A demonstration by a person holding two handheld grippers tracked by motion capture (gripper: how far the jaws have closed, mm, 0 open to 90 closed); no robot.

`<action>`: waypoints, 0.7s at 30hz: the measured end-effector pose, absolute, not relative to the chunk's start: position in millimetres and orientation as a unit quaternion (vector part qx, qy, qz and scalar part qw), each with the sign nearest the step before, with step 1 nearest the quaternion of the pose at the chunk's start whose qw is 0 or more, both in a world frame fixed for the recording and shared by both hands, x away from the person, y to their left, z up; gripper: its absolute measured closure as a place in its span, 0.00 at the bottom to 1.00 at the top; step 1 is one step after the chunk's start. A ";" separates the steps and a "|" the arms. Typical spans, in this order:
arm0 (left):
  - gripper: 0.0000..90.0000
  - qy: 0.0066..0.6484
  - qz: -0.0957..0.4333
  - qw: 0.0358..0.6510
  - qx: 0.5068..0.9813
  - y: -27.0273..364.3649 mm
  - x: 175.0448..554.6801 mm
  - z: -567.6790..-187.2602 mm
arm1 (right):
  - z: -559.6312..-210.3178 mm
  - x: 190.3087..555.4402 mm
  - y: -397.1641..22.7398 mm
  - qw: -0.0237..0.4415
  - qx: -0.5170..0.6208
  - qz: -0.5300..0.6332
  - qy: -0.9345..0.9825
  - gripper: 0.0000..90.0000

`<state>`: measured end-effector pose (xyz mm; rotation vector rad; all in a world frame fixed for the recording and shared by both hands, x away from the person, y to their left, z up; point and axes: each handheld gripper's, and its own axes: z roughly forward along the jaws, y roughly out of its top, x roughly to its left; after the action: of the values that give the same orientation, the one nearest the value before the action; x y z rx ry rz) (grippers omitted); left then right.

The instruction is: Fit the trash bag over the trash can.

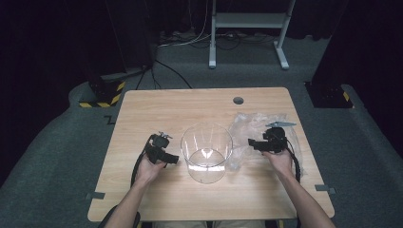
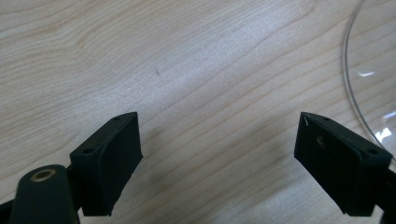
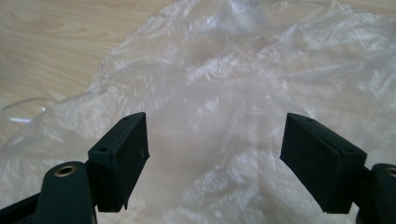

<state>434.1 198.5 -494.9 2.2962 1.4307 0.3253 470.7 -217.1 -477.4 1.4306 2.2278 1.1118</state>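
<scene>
A clear round plastic container (image 1: 206, 152) stands upright in the middle of the wooden table (image 1: 157, 109). A crumpled clear plastic bag (image 1: 247, 126) lies flat just right of it. My left gripper (image 1: 170, 158) rests to the left of the container, open, its jaws wide apart over bare wood (image 2: 196, 84) with the container's rim (image 2: 348, 79) at the edge. My right gripper (image 1: 254, 142) hovers over the bag (image 3: 233, 88), open, nothing between its jaws.
A round cable hole (image 1: 238, 100) sits near the table's far edge. Beyond the table a white stand (image 1: 247, 21) and loose cables lie on the grey floor. Black-and-yellow marked bases (image 1: 102, 92) flank the far corners.
</scene>
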 end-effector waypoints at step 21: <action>0.17 0.509 0.096 0.235 0.823 203.4 428.9 -487.5 | -507.0 490.5 -184.7 0.118 0.490 0.316 0.804 0.27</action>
<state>428.9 203.4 -487.5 2.2583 1.3961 0.2647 490.5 -184.7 -507.0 1.4318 2.3518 0.9240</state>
